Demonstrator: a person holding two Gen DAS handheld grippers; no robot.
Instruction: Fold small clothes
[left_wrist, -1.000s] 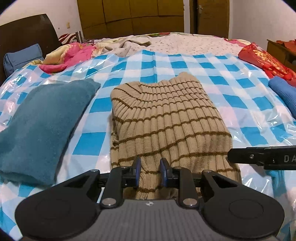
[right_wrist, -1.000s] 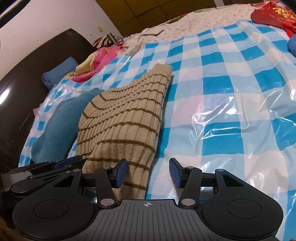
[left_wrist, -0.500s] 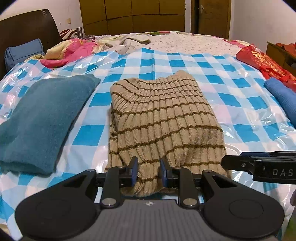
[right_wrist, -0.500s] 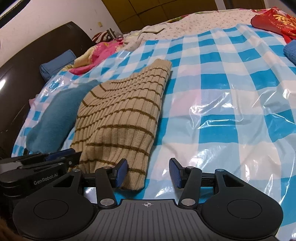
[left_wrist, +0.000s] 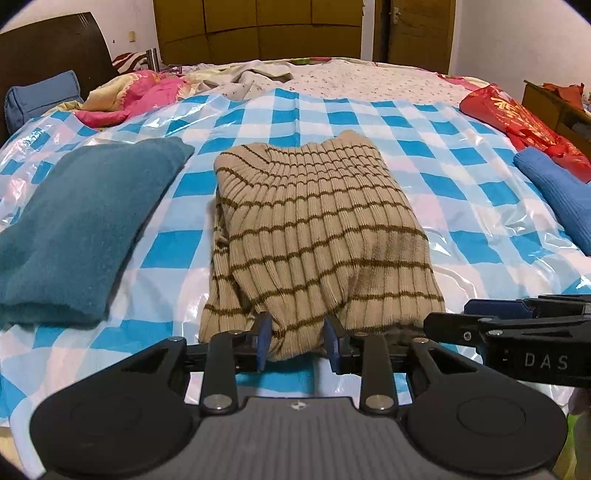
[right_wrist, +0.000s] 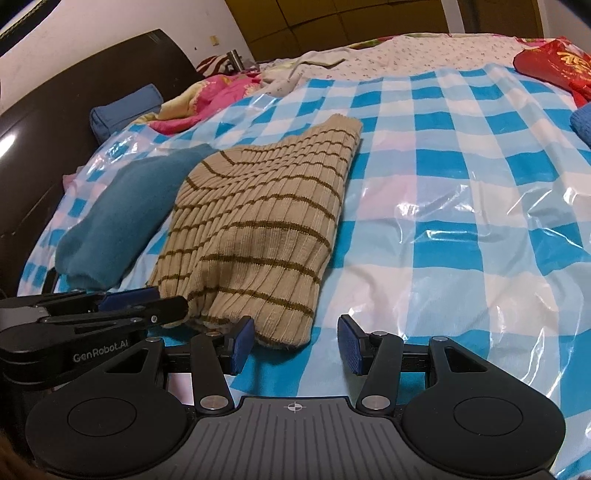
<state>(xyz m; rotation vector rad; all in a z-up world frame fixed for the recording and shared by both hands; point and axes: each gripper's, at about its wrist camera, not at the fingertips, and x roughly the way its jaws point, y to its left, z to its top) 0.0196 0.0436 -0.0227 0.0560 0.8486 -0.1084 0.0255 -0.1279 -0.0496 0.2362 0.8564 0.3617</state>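
Sweater: the striped sweater (left_wrist: 317, 236) is seen lying folded into a compact block on the bed (left_wrist: 461, 192), straight ahead of both grippers, its near hem right at the fingertips.
Left gripper: the left gripper (left_wrist: 297, 341) is held at the near hem, with a bunched bit of hem between the blue pads (left_wrist: 263, 339). Its jaws have just been opening, and the pinch is judged to be letting go; whether the pads are pressing the cloth cannot be told for certain.
Right gripper: the right gripper (right_wrist: 295, 345) is spread wide, and nothing is pinched. The sweater's near right corner is seen just ahead of its left pad (right_wrist: 242, 345); only bare bed cover lies between the jaws.
Done: the sweater is judged folded, since no sleeve or loose flap is seen sticking out. A teal garment (left_wrist: 81, 229) is lying folded to the left of the left gripper, apart from the sweater.
Left to do: the hem is to be released fully and both grippers drawn clear. A blue garment (left_wrist: 554, 192) is seen far to the right of the left gripper; whether it needs folding cannot be told.
Risk: the top layer could be dragged askew if the left gripper is pulled away before the hem is freed.
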